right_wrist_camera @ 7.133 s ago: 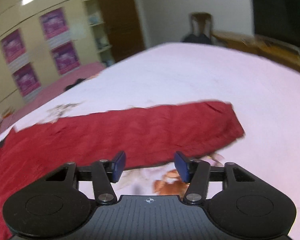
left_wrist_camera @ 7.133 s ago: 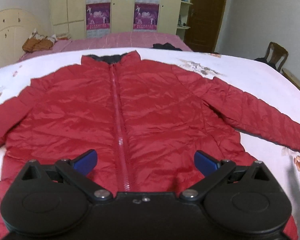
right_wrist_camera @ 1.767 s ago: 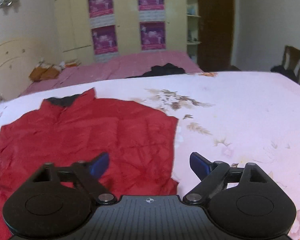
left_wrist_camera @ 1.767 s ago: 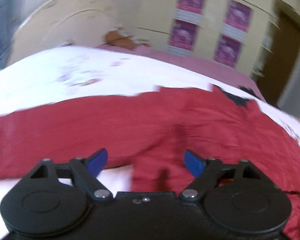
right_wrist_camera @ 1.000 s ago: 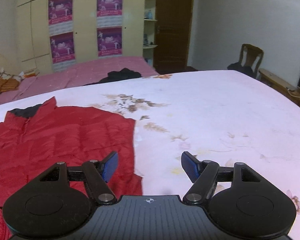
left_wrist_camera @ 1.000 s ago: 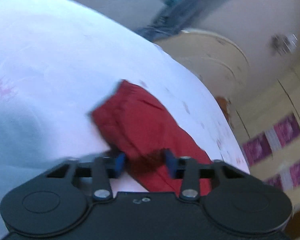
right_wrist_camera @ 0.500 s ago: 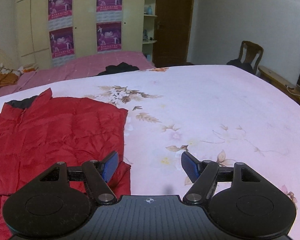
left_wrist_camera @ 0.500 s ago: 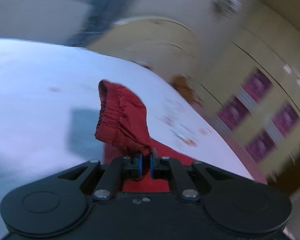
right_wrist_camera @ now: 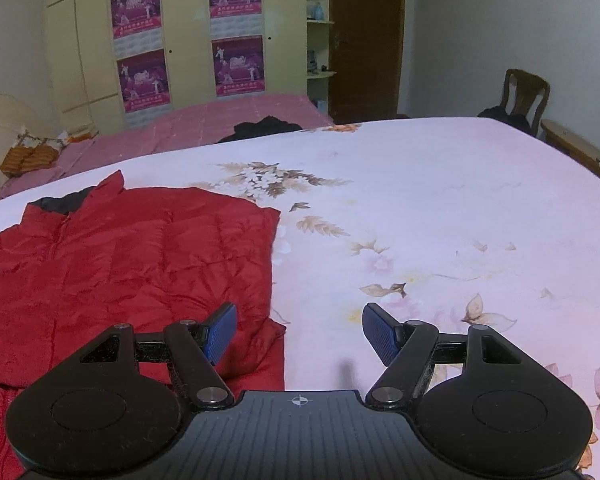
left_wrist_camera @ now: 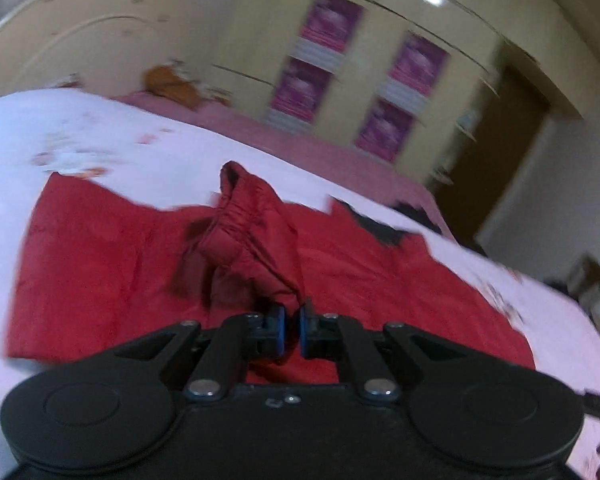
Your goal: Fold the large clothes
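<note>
The red jacket point(right_wrist_camera: 132, 264) lies flat on the flowered bedsheet point(right_wrist_camera: 440, 220), long axis running toward its dark collar point(right_wrist_camera: 62, 202) at the far end. The left gripper point(left_wrist_camera: 291, 330) pinches its sleeve point(left_wrist_camera: 256, 240), cuff raised. The right gripper point(right_wrist_camera: 298, 334) hangs wide open, empty.

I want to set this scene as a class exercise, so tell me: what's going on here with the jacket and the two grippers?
A person is folding a red jacket spread on a bed with a flowered sheet, holding a gripper in each hand. The left gripper is shut on the cuff end of one sleeve, which it holds lifted above the jacket's body. The right gripper is open and holds nothing, over the jacket's edge. On that side the jacket's edge runs straight, with no sleeve sticking out.
</note>
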`<state>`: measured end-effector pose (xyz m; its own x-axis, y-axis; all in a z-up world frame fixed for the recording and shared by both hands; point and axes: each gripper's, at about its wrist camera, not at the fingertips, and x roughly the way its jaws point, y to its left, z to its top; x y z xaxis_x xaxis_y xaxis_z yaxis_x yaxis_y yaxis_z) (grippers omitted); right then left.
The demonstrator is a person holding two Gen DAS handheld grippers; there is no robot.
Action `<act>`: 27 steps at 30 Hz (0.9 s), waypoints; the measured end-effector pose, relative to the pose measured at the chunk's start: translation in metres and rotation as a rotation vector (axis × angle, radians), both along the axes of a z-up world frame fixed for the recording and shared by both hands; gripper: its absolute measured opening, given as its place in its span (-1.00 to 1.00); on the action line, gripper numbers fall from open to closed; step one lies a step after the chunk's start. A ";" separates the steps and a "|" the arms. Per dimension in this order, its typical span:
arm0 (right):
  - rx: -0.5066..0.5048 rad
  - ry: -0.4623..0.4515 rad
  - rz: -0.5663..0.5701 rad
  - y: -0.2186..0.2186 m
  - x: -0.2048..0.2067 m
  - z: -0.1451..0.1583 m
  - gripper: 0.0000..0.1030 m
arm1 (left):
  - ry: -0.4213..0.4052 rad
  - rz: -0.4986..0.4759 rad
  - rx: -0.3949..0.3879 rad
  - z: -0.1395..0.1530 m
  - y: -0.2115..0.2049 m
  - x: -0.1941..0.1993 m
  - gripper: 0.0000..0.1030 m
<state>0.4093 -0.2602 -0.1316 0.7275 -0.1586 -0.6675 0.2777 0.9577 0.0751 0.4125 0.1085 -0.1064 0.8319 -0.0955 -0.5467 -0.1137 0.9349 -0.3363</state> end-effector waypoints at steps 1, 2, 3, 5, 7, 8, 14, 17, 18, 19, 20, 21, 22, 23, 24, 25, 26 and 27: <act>0.007 0.000 0.000 -0.002 0.000 -0.001 0.36 | 0.009 -0.026 0.011 -0.001 -0.013 0.003 -0.88; 0.013 -0.001 -0.002 -0.004 -0.001 -0.001 0.36 | 0.017 -0.050 0.020 -0.002 -0.022 0.007 -0.88; 0.023 0.001 -0.002 -0.006 -0.001 -0.002 0.36 | 0.028 -0.075 0.028 -0.003 -0.033 0.011 -0.88; 0.039 0.001 -0.001 -0.011 -0.002 -0.002 0.36 | 0.049 -0.109 0.032 -0.007 -0.053 0.016 -0.88; 0.047 -0.003 -0.005 -0.015 -0.003 -0.002 0.36 | 0.070 -0.147 0.032 -0.011 -0.070 0.024 -0.88; 0.053 -0.003 -0.007 -0.018 -0.003 -0.002 0.36 | 0.076 -0.167 0.039 -0.012 -0.079 0.026 -0.88; 0.072 -0.009 -0.009 -0.031 -0.008 0.001 0.36 | 0.096 -0.256 0.062 -0.020 -0.124 0.031 -0.88; 0.075 -0.011 -0.014 -0.038 -0.011 0.002 0.36 | 0.101 -0.274 0.060 -0.022 -0.137 0.032 -0.88; 0.077 -0.012 -0.017 -0.041 -0.013 0.003 0.36 | 0.103 -0.280 0.058 -0.023 -0.143 0.034 -0.88; 0.078 -0.012 -0.020 -0.043 -0.014 0.004 0.36 | 0.104 -0.288 0.057 -0.023 -0.148 0.037 -0.88; 0.080 -0.012 -0.022 -0.047 -0.015 0.004 0.36 | 0.107 -0.296 0.057 -0.023 -0.153 0.039 -0.88; 0.080 -0.011 -0.025 -0.049 -0.016 0.005 0.36 | 0.116 -0.308 0.056 -0.025 -0.159 0.041 -0.87; 0.081 -0.011 -0.027 -0.051 -0.017 0.006 0.36 | 0.125 -0.326 0.049 -0.026 -0.164 0.043 -0.84; 0.083 -0.011 -0.029 -0.053 -0.019 0.007 0.36 | 0.136 -0.346 0.041 -0.028 -0.168 0.044 -0.77; 0.087 -0.011 -0.028 -0.056 -0.020 0.007 0.36 | 0.146 -0.360 0.034 -0.030 -0.172 0.046 -0.64; 0.095 -0.012 -0.026 -0.058 -0.021 0.008 0.36 | 0.151 -0.374 0.019 -0.033 -0.177 0.048 -0.27; 0.106 -0.015 -0.024 -0.060 -0.022 0.009 0.36 | 0.136 -0.398 -0.007 -0.034 -0.178 0.047 0.11; 0.114 -0.017 -0.021 -0.061 -0.022 0.010 0.36 | 0.114 -0.410 -0.022 -0.032 -0.179 0.042 0.28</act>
